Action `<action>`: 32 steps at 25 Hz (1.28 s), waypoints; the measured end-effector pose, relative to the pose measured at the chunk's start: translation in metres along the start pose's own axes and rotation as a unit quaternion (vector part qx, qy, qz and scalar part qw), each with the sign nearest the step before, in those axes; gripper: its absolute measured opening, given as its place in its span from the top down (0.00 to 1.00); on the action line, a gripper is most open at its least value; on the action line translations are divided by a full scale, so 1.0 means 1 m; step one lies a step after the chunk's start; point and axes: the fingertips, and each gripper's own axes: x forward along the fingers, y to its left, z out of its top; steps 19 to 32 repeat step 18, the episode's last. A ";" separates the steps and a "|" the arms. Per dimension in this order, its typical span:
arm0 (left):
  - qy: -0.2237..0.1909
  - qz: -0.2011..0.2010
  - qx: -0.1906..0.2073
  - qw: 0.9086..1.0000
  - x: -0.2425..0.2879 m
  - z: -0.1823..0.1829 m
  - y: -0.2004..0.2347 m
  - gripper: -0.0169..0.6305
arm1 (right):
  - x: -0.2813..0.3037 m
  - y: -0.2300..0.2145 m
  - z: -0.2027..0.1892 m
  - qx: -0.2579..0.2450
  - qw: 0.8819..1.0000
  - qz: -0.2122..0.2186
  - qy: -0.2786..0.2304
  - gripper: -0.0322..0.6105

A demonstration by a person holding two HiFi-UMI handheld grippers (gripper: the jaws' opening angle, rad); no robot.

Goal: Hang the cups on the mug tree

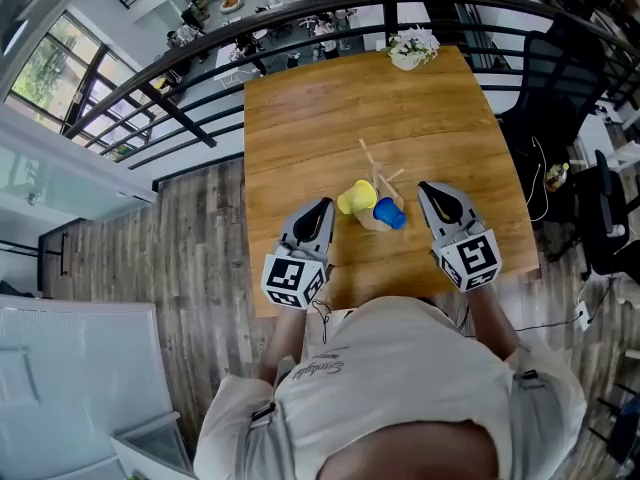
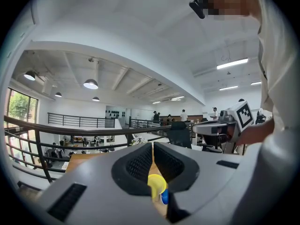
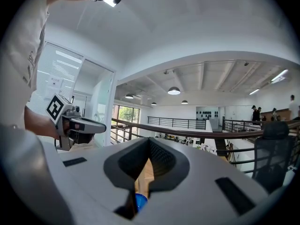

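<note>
We stand at the near edge of the wooden desk (image 1: 300, 128), with the mug tree (image 1: 377, 183) set a little nearer to us than its middle. A small pot of flowers (image 1: 412, 50) sits well beyond the tree, at the far edge. We hold the left tool (image 1: 324, 208) just left of the tree and the right tool (image 1: 425, 188) just right of it, both roughly level. Each tool has its jaws pressed together with nothing between them. The yellow cup (image 1: 356, 198) lies against the left side of the tree's foot and the blue cup (image 1: 390, 213) against its right side. From above we cannot tell whether either hangs on a low peg or only rests on the desk.

We judge the risks as these:
- **A cup gets pushed away:** if a tool goes in with its jaws together, it would push a cup rather than take it, and a round cup could roll toward the desk's edge.
- **The tree or the other cup gets knocked:** the cups crowd the tree's foot, so reaching for one may knock the other or catch a thin peg and tip the tree.
- **The grip slips:** a hold on a smooth curved wall could slip as we lift
</note>
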 end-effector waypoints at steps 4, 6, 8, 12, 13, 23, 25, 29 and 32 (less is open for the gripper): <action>-0.005 -0.002 -0.001 1.000 -0.003 0.001 0.000 0.94 | -0.002 -0.002 0.000 0.007 1.000 -0.006 -0.001 0.96; -0.005 0.000 -0.002 1.000 -0.003 -0.001 0.002 0.94 | -0.002 -0.002 -0.001 0.007 1.000 -0.006 0.000 0.96; -0.003 0.002 -0.003 1.000 -0.002 -0.003 0.004 0.94 | -0.002 0.000 -0.004 0.008 1.000 -0.004 0.004 0.96; 0.000 0.001 -0.007 1.000 -0.002 -0.007 0.004 0.94 | -0.003 -0.001 -0.011 0.010 1.000 -0.005 0.013 0.96; 0.000 0.000 -0.006 1.000 -0.001 -0.007 0.004 0.94 | -0.004 -0.003 -0.011 0.010 1.000 -0.007 0.014 0.96; 0.000 0.000 -0.004 1.000 0.001 -0.004 0.004 0.94 | -0.002 -0.010 -0.009 0.007 1.000 -0.009 0.014 0.96; 0.000 0.000 -0.004 1.000 0.001 -0.004 0.004 0.94 | -0.002 -0.010 -0.009 0.007 1.000 -0.009 0.014 0.96; 0.000 0.000 -0.004 1.000 0.001 -0.004 0.004 0.94 | -0.002 -0.010 -0.009 0.007 1.000 -0.009 0.014 0.96; 0.000 0.000 -0.004 1.000 0.001 -0.004 0.004 0.94 | -0.002 -0.010 -0.009 0.007 1.000 -0.009 0.014 0.96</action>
